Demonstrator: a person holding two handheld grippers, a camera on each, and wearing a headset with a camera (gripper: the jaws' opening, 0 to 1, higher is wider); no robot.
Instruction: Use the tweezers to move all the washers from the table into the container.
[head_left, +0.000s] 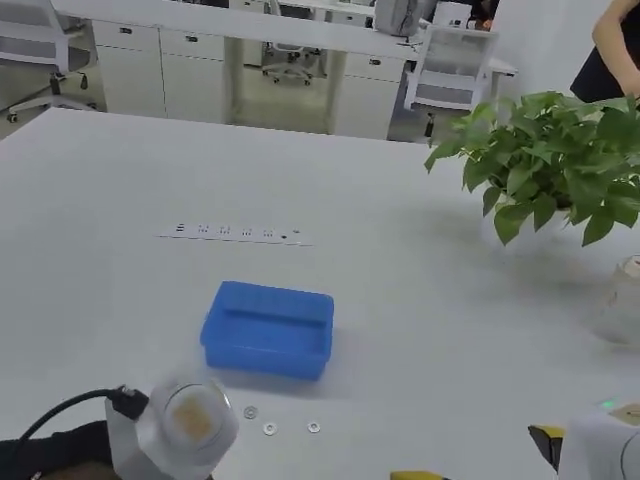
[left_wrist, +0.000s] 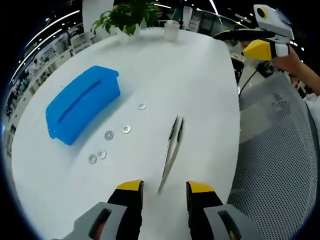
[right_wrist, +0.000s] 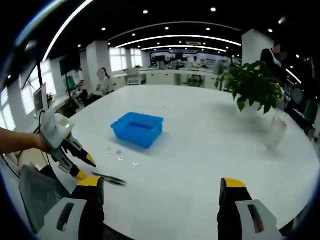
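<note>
My left gripper (left_wrist: 165, 192), jaws spread, hovers just short of the tweezers (left_wrist: 172, 150) lying beside what look like five washers (left_wrist: 108, 135) near the blue container (left_wrist: 80, 107); a skewed pinch could skid the tweezers into them.

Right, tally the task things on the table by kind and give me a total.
Washers: 5
Tweezers: 1
Container: 1
Total: 7
</note>
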